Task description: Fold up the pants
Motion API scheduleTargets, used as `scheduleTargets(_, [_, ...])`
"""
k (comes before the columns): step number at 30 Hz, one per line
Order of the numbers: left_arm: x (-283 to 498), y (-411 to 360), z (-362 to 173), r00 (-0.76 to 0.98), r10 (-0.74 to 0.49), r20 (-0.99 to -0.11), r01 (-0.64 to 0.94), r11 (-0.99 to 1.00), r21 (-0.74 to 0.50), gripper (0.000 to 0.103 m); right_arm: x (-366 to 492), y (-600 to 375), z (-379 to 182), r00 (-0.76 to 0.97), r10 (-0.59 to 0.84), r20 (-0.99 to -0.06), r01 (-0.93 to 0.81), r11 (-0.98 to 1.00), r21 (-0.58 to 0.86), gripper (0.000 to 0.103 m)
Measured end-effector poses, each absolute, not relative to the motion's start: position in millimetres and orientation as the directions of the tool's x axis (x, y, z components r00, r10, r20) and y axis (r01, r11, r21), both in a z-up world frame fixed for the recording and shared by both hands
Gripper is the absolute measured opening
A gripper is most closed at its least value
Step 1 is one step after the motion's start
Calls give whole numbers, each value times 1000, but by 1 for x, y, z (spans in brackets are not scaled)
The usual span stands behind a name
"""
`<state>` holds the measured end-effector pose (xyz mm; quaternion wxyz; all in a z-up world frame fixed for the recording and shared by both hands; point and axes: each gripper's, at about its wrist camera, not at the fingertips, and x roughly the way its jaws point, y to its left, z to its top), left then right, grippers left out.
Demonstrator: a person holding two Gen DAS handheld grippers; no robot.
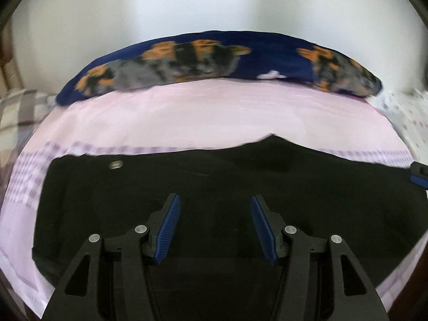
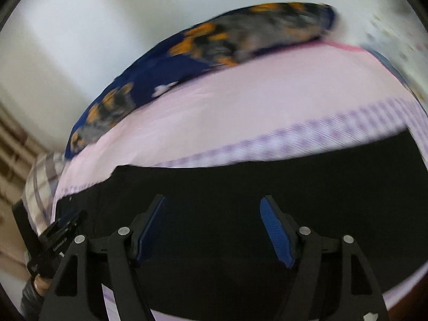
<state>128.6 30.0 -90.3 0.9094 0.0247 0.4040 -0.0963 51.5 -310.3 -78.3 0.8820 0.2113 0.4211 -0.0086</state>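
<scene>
Pants [image 1: 214, 182] lie flat on the bed [image 1: 187, 115]; left gripper [image 1: 214, 226] and right gripper [image 2: 212, 227] both wide, holding nothing; next, grab an edge to fold.

blurred: patterned pillow [image 2: 240, 34] | cut off: black pants [image 1: 214, 187] (lower edge, behind fingers)

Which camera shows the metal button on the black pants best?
The left wrist view: the button sits clear near the pants' far left corner. The right wrist view shows the pants, but no button can be made out.
</scene>
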Motion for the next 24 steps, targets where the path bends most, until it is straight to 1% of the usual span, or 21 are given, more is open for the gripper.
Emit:
scheduleTargets(4, [133,44,-96,664,-107,-740,146,989,-12,56,90,-274,-78,614,220,-758,104,929,354,70])
scheduleTargets(7, [134,59,-100,658,-97,-747,117,993,-25,56,118,-244,-81,577,268,-771,23,939,343,70])
scheduleTargets(10, [134,69,-104,653,-90,-752,95,995,-36,56,141,-218,-84,543,312,-779,-53,939,339,67])
scheduleTargets(14, [133,72,-106,657,-92,-749,104,994,-30,56,166,-187,-88,518,322,-792,-118,945,306,67])
scheduleTargets(18, [134,72,-108,659,-92,-747,109,994,-26,56,185,-161,-97,477,357,-803,-183,934,306,67])
scheduleTargets(20, [134,72,-109,660,-93,-746,112,993,-24,57,193,-153,-102,458,365,-811,-199,931,307,63])
scheduleTargets(22, [133,72,-110,662,-100,-743,120,992,-26,58,201,-146,-106,440,376,-816,-218,926,310,55])
scheduleTargets(24, [134,72,-110,662,-103,-742,126,992,-26,59,210,-140,-110,422,385,-821,-231,921,313,53])
